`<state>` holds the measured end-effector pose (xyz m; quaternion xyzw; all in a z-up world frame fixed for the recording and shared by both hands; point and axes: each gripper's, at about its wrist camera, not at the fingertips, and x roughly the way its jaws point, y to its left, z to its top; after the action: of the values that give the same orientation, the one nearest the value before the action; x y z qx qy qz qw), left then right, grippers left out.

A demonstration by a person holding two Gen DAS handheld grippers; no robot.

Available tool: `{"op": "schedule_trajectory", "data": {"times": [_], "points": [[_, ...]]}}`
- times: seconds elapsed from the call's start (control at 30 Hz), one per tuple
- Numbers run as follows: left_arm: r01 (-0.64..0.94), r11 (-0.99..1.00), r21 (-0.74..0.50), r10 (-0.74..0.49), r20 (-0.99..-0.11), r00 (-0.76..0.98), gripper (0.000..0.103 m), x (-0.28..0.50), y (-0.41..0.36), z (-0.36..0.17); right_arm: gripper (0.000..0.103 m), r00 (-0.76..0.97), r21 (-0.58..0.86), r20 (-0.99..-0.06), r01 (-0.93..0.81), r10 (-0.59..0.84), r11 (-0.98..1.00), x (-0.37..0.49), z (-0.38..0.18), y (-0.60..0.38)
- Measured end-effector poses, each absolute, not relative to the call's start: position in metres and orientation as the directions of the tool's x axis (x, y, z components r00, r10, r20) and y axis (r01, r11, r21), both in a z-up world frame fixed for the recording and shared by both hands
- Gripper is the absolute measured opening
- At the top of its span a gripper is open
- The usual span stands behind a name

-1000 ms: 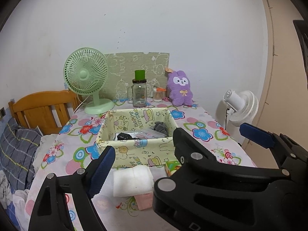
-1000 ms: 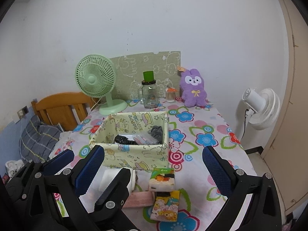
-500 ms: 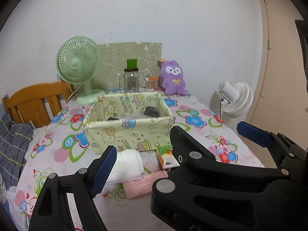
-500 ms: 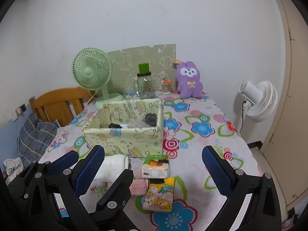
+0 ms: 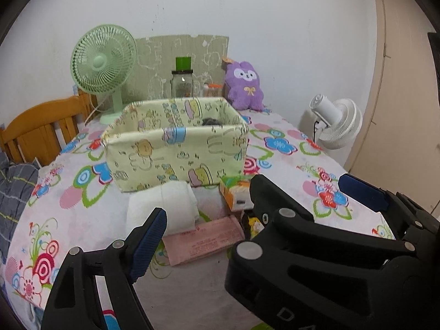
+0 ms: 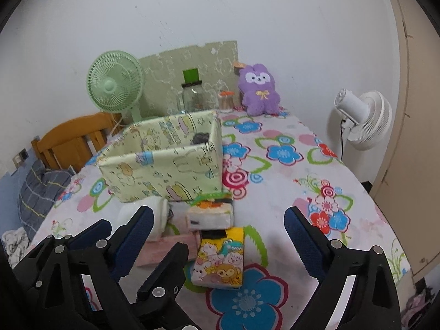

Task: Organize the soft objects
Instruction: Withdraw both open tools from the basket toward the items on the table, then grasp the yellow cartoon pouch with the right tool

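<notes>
Soft objects found in a cluster near the front edge of the bench [image 5: 297, 165], just before the near wall of the pale green cartoon-print fabric box [image 5: 176, 151]:
- white folded soft pad [image 5: 162, 209], close against the box wall, actual contact not determinable;
- flat pink packet [image 5: 203, 242], partly under the pad;
- orange-and-green soft tissue pack [image 6: 210, 214];
- yellow cartoon-print soft tissue pack [image 6: 220, 258], nearest the front edge, touching or overlapping the orange-and-green pack.

Something dark noted already inside the box, too hidden to identify. Judged early in the task, all four items outside the box.

Step in hand, as judged: approach for a first pick.

Recommended conduct:
- Take one item per gripper: pad to the left, yellow pack to the right.
- Separate the two tools first; fingers seen overlapping in both wrist views, with risk of fouling.
- Straddle the chosen item across its narrow width, then close gently, given contents that will compress.
- Lift clear of the box rim before release, to avoid pushing the soft wall inward.
- Leave the pink packet until the pad is off it.

Left gripper [image 5: 220, 220]: wide open, nothing held, nothing touched, poised above the pad and pink packet.

Right gripper [image 6: 217, 220]: nearly at full spread, jaws just closing slightly, nothing pressed between the pads. Both tissue packs framed between the fingers [image 6: 299, 233] but lying free on the bench.
</notes>
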<state>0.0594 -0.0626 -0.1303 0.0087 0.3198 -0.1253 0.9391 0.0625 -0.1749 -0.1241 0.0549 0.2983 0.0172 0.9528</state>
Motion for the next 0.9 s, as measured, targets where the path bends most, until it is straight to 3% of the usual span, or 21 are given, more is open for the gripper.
{"op": "schedule_trajectory", "data": {"times": [0.27, 0.6, 0.77, 0.9], "points": [[0.220, 0.974, -0.044, -0.194, -0.656, 0.729, 0.084, 0.069, -0.061, -0.153, 0.094, 0.772, 0.108, -0.633, 0.020, 0.053, 0.994, 0.073, -0.151, -0.172], [0.194, 0.981, -0.023, -0.153, -0.706, 0.692, 0.079, 0.077, -0.054, -0.174, 0.082, 0.710, 0.096, -0.702, 0.008, 0.062, 0.995, 0.088, -0.177, -0.163], [0.193, 0.981, -0.032, -0.155, -0.727, 0.669, 0.078, 0.080, -0.053, -0.181, 0.073, 0.684, 0.104, -0.725, 0.004, 0.073, 0.995, 0.092, -0.186, -0.162], [0.184, 0.983, -0.022, -0.140, -0.739, 0.659, 0.077, 0.082, -0.053, -0.185, 0.055, 0.667, 0.085, -0.744, 0.017, 0.052, 0.996, 0.095, -0.191, -0.161]]}}
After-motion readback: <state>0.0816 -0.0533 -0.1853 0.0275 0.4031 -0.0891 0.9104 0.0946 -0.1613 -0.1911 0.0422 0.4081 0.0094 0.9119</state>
